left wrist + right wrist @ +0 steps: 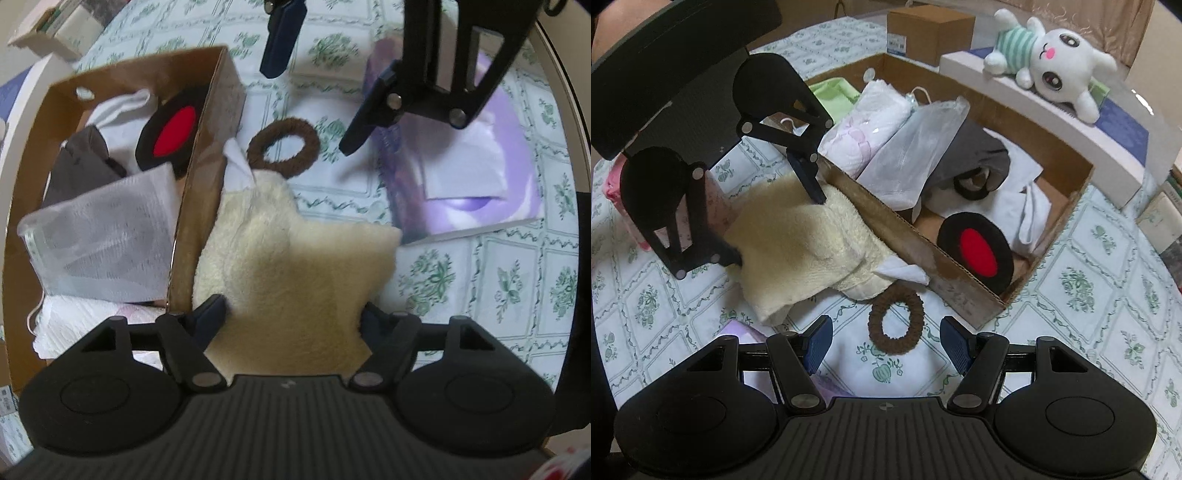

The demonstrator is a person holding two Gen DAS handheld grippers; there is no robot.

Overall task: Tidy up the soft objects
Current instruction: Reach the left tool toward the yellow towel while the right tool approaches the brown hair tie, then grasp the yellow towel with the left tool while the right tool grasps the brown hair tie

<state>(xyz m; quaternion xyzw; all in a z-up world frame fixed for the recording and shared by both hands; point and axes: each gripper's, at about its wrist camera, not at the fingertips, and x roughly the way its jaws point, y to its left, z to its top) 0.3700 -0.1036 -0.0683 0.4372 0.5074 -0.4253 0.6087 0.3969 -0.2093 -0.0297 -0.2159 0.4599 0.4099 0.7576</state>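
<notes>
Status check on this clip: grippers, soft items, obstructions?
Left gripper straddling cream towel beside the box, grip unclear. Right gripper open over brown scrunchie. Nothing blocking.

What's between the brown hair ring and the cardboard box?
In the right wrist view, only a white tag of the cream towel lies between ring and box; otherwise bare tablecloth.

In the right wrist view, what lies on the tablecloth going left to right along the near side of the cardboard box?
Pink item at the left edge → cream fleece cloth → brown scrunchie → near corner of the cardboard box.
</notes>
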